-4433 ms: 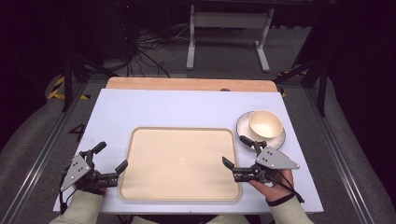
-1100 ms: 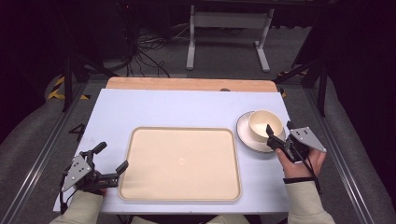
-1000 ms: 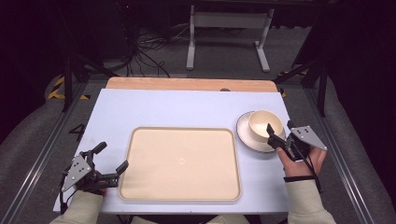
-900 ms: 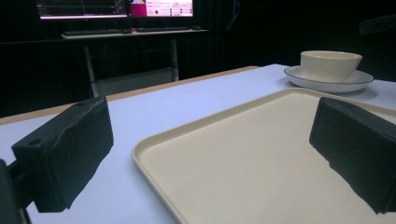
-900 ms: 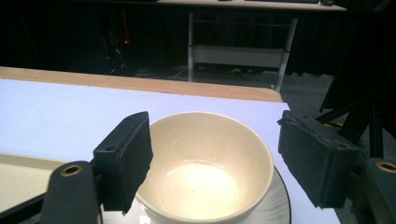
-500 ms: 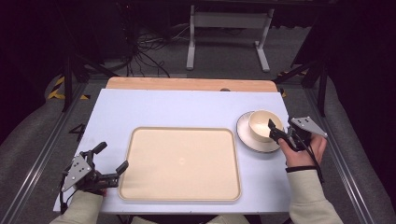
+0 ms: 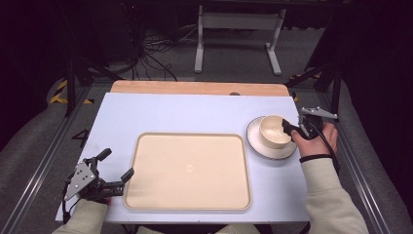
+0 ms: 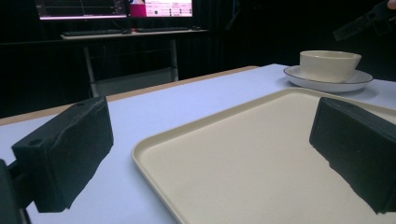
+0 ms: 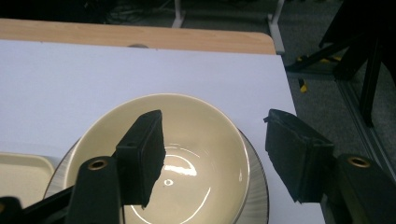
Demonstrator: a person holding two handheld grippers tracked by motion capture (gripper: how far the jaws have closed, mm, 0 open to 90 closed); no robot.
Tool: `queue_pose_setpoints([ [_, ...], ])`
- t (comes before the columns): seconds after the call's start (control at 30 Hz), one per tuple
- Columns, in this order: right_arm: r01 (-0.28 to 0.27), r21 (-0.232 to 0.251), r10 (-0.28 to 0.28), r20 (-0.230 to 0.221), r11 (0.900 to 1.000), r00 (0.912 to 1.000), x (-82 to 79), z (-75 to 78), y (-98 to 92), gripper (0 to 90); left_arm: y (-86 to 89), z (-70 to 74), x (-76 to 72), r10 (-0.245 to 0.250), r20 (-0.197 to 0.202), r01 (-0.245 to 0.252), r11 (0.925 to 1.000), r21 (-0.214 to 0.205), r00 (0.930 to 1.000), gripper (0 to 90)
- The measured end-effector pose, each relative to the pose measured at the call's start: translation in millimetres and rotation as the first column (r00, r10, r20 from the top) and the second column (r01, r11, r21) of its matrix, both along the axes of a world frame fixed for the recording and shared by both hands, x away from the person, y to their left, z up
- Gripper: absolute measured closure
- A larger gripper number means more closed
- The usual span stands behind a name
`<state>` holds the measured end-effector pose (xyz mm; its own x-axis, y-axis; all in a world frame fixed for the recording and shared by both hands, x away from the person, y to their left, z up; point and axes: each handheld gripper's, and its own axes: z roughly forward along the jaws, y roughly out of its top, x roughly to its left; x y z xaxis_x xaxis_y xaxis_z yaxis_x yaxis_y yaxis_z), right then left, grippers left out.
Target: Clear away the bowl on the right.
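Nearest to us, our left gripper rests on the counter at the near left corner of the cream tray, its jaws spread wide with one on either side of that corner and nothing pinched between them. In the left gripper view the tray's raised rim passes between the two black jaws without either pad pressing on it. The tray lies flat in the middle of the counter and we see nothing on it, just a bare cream surface.

Farther off, to the right of the tray and just beside its far right corner, the cream bowl stands upright on a saucer with a dark edge. We see nothing in the bowl; in the right gripper view its glossy bottom catches the light. Our right gripper is at the bowl's right side, one jaw inside above the bowl's hollow and the other outside its wall. Its jaws have just been closing, with the rim between them, yet they stand apart, not pressing on the wall.
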<state>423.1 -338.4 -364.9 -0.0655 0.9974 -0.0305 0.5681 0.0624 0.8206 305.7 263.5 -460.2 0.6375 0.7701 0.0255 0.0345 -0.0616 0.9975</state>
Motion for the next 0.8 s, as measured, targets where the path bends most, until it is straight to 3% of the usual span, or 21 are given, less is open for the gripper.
queue_pose_setpoints([
  [0.17,0.005,-0.003,-0.005,-0.079,1.0000,0.9968,12.6,1.3,-2.0,40.0,0.0,0.0,0.0,0.000,0.000,0.000,1.0000,0.001,1.0000,0.1],
  [0.27,0.016,0.006,-0.015,-0.146,0.9999,0.9892,20.5,-0.3,-3.4,40.5,-0.2,0.0,-0.1,-0.001,0.000,0.001,1.0000,0.002,1.0000,0.1],
  [0.3,0.016,0.006,-0.015,-0.146,0.9999,0.9892,20.5,-0.3,-3.4,40.5,-0.2,0.0,-0.1,-0.001,0.000,0.001,1.0000,0.002,1.0000,0.1],
  [0.4,0.023,0.001,-0.022,-0.223,0.9997,0.9746,31.3,-1.9,-9.2,43.5,-0.3,0.0,-0.3,-0.001,-0.001,0.001,1.0000,0.002,1.0000,0.1],
  [0.7,0.024,0.025,-0.014,-0.328,0.9994,0.9444,45.1,-7.3,-17.4,50.3,-0.3,0.0,-0.3,-0.002,-0.001,0.002,1.0000,0.002,1.0000,0.1],
  [0.8,0.021,0.048,-0.001,-0.373,0.9986,0.9280,49.4,-12.0,-21.0,52.8,-0.4,-0.1,-0.3,-0.002,0.000,0.002,1.0000,0.003,1.0000,0.1],
])
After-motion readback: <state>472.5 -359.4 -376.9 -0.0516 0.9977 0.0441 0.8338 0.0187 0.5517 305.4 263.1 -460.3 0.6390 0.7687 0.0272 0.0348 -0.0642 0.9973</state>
